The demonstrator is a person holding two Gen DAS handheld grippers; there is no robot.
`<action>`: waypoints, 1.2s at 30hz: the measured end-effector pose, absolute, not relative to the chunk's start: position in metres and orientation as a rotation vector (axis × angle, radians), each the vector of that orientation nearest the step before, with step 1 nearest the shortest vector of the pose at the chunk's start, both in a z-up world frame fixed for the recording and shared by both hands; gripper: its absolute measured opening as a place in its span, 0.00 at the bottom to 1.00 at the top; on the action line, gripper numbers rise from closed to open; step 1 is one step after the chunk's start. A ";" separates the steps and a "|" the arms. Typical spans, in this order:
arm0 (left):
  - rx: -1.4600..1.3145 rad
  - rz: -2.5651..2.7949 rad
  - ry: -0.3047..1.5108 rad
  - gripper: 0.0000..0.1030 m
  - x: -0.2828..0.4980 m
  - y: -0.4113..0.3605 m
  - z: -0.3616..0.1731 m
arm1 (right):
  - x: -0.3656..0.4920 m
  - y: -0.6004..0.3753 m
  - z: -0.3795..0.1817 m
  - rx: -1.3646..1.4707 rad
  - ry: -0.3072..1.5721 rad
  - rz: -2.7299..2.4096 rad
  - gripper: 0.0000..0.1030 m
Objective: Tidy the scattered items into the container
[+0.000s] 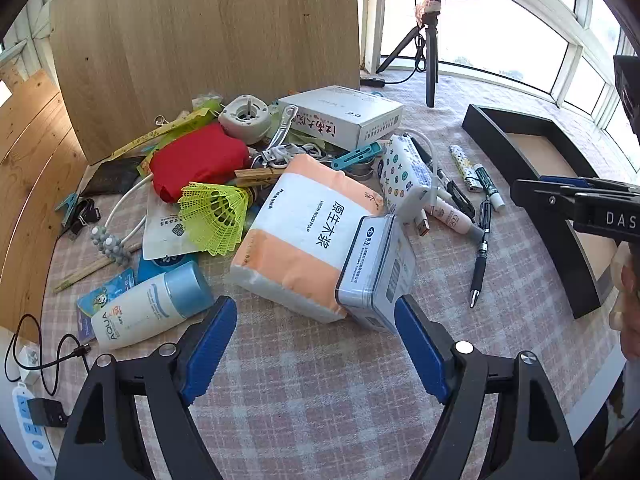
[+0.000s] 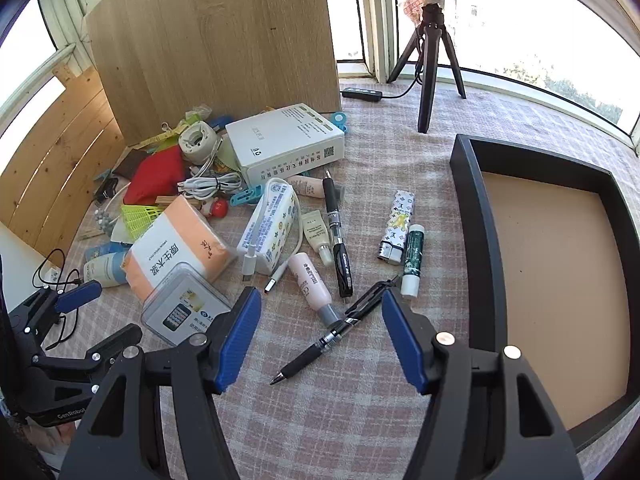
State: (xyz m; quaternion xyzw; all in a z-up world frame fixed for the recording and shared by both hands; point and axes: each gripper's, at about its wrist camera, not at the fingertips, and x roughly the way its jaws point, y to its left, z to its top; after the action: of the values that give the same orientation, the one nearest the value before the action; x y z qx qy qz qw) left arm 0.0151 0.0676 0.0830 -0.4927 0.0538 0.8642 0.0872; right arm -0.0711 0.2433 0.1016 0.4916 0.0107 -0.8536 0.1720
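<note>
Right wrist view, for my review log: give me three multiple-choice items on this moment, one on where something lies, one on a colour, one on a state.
1. Where does the tray lie relative to the clutter?
A. To its right
B. To its left
C. Under the tissue pack

2. What colour are the pads on the right gripper fingers?
A. Red
B. Blue
C. Yellow

3. What is the state of the tray?
A. Packed with pens
B. Holding one white box
C. Nothing in it yet

Answers:
1. A, the black-walled tray sits at the right, with the pens and tissue pack left of it.
2. B, both inner pads are blue.
3. C, only its bare tan floor shows, while all items lie on the checked cloth.
</note>
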 end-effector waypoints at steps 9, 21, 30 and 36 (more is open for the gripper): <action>-1.486 2.531 0.214 0.75 -0.001 0.089 0.078 | -0.120 0.209 0.105 1.467 0.068 -2.324 0.60; -1.509 2.527 0.294 0.72 -0.008 0.114 0.060 | -0.169 0.194 0.068 1.667 0.008 -2.217 0.39; -1.450 2.571 0.335 0.38 -0.004 0.123 0.063 | -0.172 0.206 0.061 1.704 -0.099 -2.138 0.04; -1.475 2.536 0.141 0.27 -0.002 0.112 0.072 | -0.165 0.221 0.076 1.657 -0.137 -2.156 0.04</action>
State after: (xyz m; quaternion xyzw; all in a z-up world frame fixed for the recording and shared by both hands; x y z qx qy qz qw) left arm -0.0018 0.1122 0.0723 -0.4997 0.0477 0.8588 0.1022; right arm -0.1653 0.2215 0.0761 0.5954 -0.0492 -0.7745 0.2080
